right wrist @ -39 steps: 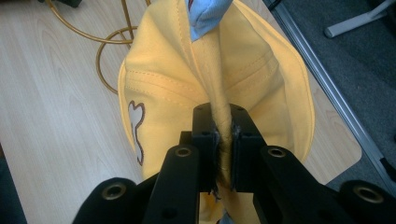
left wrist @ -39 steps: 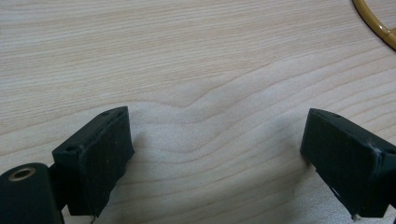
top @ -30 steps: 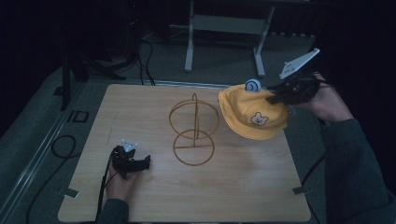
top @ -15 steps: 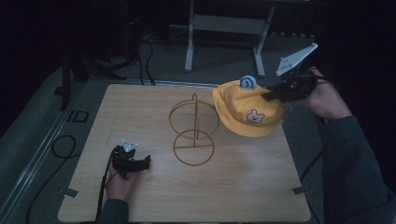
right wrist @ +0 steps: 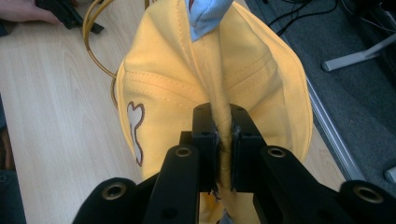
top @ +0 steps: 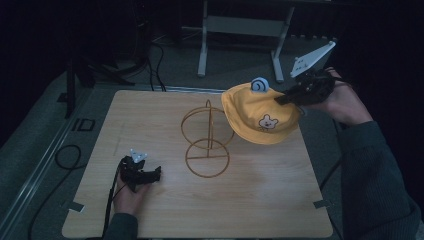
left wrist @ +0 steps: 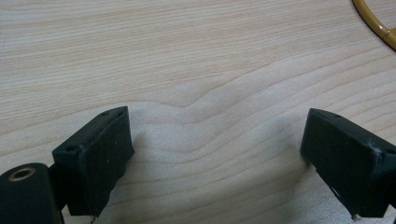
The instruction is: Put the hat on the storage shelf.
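From the high view, your right gripper (top: 290,96) holds the yellow bucket hat (top: 260,114) in the air at about two o'clock over the wooden table (top: 150,115), just right of the wire hat stand (top: 207,140). The brim hangs close to the stand's upper ring; I judge that if you swing in too low, the cloth will catch the wire and tip the light stand. Your left gripper (top: 142,175) rests at seven o'clock, well apart from the stand, so nothing steadies it.

In the left gripper view, the jaws stand wide apart over bare wood, holding nothing; the stand's base ring (left wrist: 376,21) curves at one o'clock.

In the right gripper view, the jaws are clamped on a thin fold of the hat. With so narrow a pinch, the fabric could slip out if it snags.
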